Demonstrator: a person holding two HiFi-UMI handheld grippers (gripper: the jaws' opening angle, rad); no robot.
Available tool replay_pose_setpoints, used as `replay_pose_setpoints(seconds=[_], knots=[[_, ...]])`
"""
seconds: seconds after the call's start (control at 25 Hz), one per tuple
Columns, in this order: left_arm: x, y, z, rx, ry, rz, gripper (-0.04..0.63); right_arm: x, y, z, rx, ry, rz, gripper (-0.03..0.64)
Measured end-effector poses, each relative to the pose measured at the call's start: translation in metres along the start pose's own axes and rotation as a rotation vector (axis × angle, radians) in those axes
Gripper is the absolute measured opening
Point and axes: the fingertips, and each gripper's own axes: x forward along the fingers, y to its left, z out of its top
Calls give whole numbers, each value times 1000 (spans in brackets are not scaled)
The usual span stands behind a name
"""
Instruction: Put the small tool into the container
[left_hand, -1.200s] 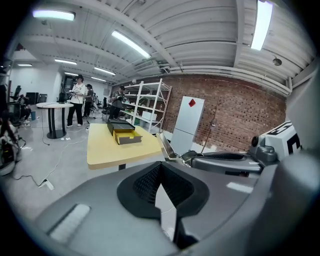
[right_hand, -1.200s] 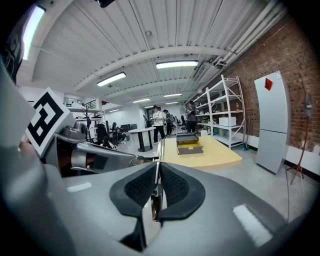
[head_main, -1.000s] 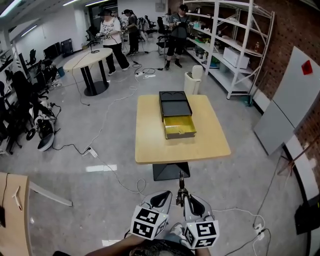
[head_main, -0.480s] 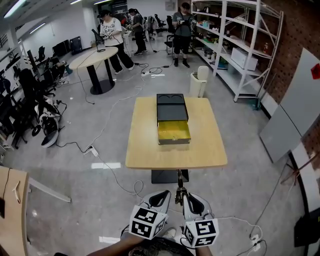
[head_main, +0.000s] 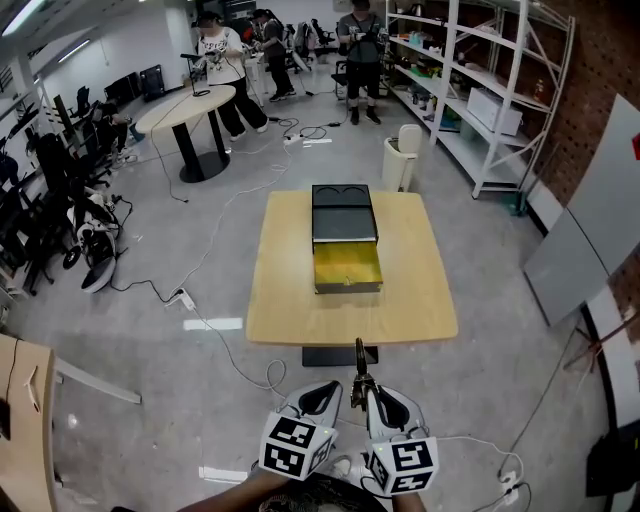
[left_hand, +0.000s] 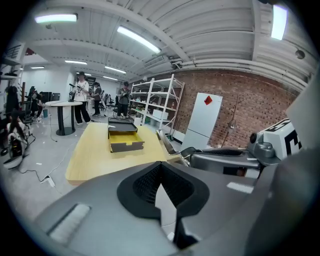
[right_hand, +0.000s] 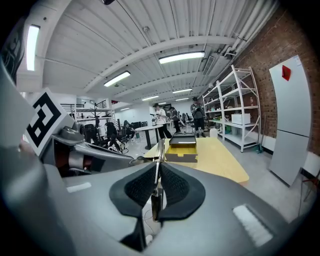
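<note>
Wooden table (head_main: 290, 300). Black container (head_main: 345, 235) at its far middle, yellow drawer open. 2 grippers side by side, short of table. Left gripper (left_hand: 162, 186): jaws together, nothing between. Right gripper (right_hand: 156, 187): jaws clamped on thin small tool (head_main: 359, 362), well apart from container.

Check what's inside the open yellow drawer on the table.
The yellow drawer shows only its bare yellow floor, with nothing visible in it. Anything further back, under the black container, is covered and cannot be seen.
</note>
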Motion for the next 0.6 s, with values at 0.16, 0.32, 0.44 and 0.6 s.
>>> replay_pose_setpoints(seconds=[0.16,0.32,0.44,0.6], knots=[[34,50,29,-11,2,-13,5,60,-9,23,-10,10,-18,26],[70,111,66,-15,-3,-36,5,133,-15,54,-29,14,-39,26],[91,159,88,-25,-1,-60,5,189,-8,75,-37,22,-46,26],[121,210,107,-24,-1,-87,5,253,-7,93,-50,26,-60,27]])
